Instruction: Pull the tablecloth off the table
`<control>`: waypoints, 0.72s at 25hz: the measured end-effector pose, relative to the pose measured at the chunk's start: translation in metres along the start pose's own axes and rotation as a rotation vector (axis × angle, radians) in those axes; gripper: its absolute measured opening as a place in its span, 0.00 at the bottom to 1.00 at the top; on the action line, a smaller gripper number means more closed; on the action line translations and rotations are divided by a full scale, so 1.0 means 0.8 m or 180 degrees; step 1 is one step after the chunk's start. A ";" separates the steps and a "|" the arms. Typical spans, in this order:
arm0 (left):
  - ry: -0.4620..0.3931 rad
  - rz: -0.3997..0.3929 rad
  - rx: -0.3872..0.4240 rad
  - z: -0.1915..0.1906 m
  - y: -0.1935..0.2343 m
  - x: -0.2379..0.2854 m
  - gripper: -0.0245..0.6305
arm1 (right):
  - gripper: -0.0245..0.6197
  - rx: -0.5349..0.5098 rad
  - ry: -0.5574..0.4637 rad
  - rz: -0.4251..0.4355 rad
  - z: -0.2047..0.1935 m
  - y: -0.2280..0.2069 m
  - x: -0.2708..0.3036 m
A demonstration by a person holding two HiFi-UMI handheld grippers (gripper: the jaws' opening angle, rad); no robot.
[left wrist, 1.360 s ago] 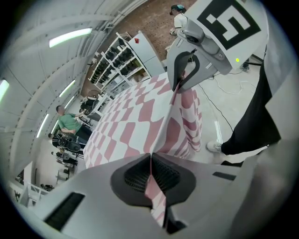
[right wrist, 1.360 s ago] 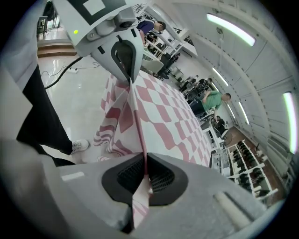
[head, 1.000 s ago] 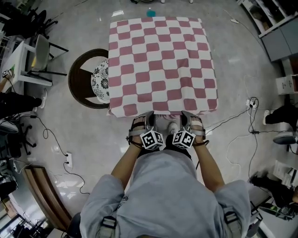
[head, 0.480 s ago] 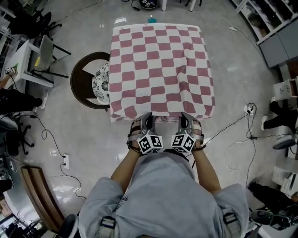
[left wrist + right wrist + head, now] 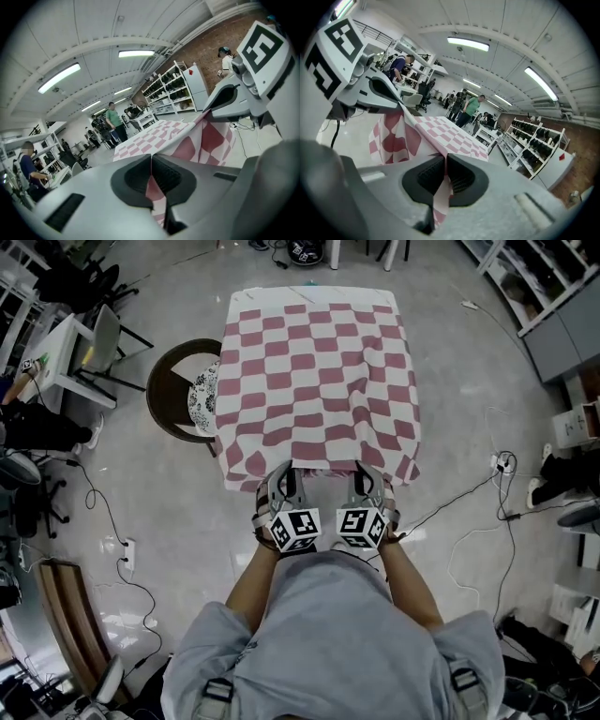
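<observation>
tablecloth [image 5: 314, 371], pink-and-white checked, spread over nearly all of table, which is hidden beneath; near hem lifted off edge. pull looks barely begun, most left. 2 grippers side by side: left gripper [image 5: 285, 484] and right gripper [image 5: 366, 482] each clamped tight on near hem. forearms [image 5: 251, 579] bent, tucked in.

The head view looks steeply down from above the person onto the tablecloth [image 5: 314, 381] and surrounding floor [image 5: 169, 521]. The left gripper view rides close behind the left tool [image 5: 151, 171], facing along the cloth into the room. The right gripper view mirrors it behind the right tool [image 5: 445, 180]. All three share the tablecloth.
</observation>
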State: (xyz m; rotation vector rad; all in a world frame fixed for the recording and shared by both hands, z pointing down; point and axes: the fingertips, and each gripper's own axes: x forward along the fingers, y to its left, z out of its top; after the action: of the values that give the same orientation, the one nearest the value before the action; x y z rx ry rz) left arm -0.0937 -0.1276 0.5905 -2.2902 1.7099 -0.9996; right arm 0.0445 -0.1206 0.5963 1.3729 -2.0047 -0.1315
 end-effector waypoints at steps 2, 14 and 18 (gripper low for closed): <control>-0.0018 0.0088 -0.0158 0.001 -0.006 -0.021 0.05 | 0.05 0.0138 -0.0068 0.0012 -0.001 0.002 -0.020; -0.0321 0.0270 -0.0703 0.015 -0.065 -0.158 0.05 | 0.05 0.0916 -0.0442 0.0004 -0.033 0.016 -0.163; -0.0443 0.0331 -0.0827 0.020 -0.083 -0.209 0.05 | 0.05 0.1138 -0.0591 -0.0001 -0.044 0.025 -0.217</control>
State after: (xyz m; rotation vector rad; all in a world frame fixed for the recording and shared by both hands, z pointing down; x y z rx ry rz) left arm -0.0556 0.0403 0.5360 -2.3252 1.9755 -0.6143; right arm 0.0842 0.0465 0.5480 1.6312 -2.2616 0.1093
